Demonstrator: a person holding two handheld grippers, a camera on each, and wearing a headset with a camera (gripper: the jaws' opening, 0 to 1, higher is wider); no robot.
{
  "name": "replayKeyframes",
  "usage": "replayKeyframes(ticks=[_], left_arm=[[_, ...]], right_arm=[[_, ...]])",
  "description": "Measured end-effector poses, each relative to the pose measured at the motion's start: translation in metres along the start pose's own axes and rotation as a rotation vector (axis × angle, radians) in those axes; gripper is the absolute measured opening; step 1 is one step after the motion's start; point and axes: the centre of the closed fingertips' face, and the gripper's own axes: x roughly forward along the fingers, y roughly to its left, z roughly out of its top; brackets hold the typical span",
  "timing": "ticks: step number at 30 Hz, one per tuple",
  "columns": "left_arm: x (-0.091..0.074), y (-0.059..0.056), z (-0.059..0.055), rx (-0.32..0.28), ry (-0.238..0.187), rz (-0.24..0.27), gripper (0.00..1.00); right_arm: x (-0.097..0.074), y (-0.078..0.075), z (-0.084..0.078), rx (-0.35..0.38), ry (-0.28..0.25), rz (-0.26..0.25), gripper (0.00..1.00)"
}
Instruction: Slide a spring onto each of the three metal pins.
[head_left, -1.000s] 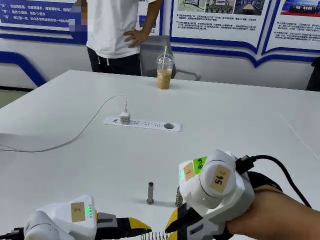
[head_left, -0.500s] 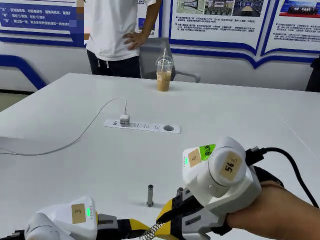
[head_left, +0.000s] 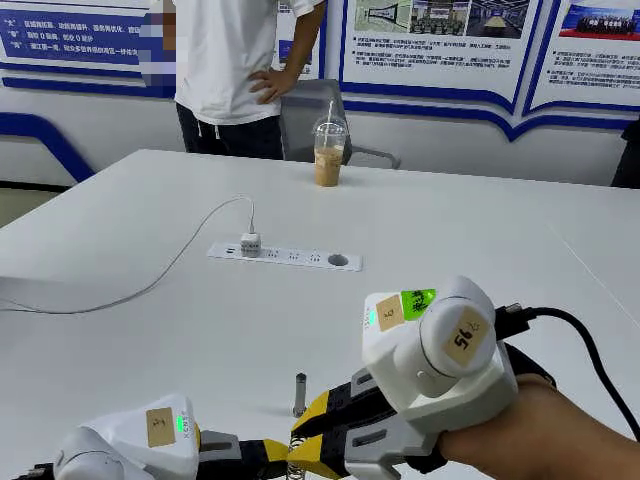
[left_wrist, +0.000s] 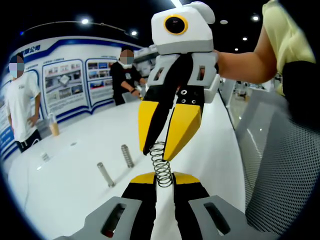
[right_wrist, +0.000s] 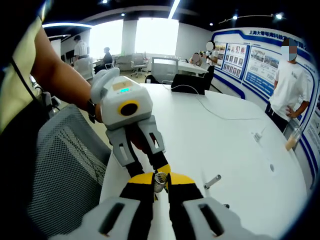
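A small coil spring (left_wrist: 162, 167) hangs between the two gripper tips, above the white table's near edge. My left gripper (left_wrist: 161, 181) is shut on its lower end. My right gripper (left_wrist: 159, 147) comes in from the opposite side with its yellow fingers (left_wrist: 184, 125) shut on the upper end. In the right gripper view the spring (right_wrist: 160, 181) shows end-on between my right gripper (right_wrist: 160, 183) tips, facing the left gripper (right_wrist: 159, 168). A bare metal pin (head_left: 300, 393) stands just beyond the tips. Next to the bare pin (left_wrist: 105, 175) stands a pin wearing a spring (left_wrist: 127, 156).
On the white table (head_left: 450, 250) lie a power strip (head_left: 285, 255) with a plugged charger and cable, and an iced coffee cup (head_left: 327, 155) at the far edge. A person (head_left: 235, 60) stands behind it. A mesh chair (left_wrist: 280, 165) sits near me.
My right gripper has swung down and left to meet the left gripper's tip. The spring, which lay low at the left gripper, is now held between both tips.
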Motion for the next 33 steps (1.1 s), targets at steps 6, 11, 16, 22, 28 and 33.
replayKeyframes(ticks=[6,11,16,22,28,33], left_arm=[[0.0,0.002,0.002,-0.012,-0.011,0.008,0.12],[0.0,0.004,0.002,-0.019,-0.011,0.018,0.13],[0.0,0.007,0.0,-0.031,-0.009,0.027,0.18],[-0.004,0.014,-0.004,-0.052,-0.005,0.062,0.25],[-0.01,0.024,-0.008,-0.081,-0.005,0.099,0.32],[-0.013,0.028,-0.009,-0.096,-0.008,0.118,0.36]], right_arm=[[0.001,-0.002,0.003,0.009,-0.022,-0.018,0.11],[0.001,-0.004,0.003,0.015,-0.023,-0.026,0.11],[0.001,-0.01,0.003,0.022,-0.026,-0.036,0.11],[0.0,-0.017,0.004,0.029,-0.029,-0.048,0.11],[-0.003,-0.032,0.004,0.042,-0.029,-0.082,0.11],[-0.006,-0.045,0.007,0.056,-0.038,-0.116,0.11]])
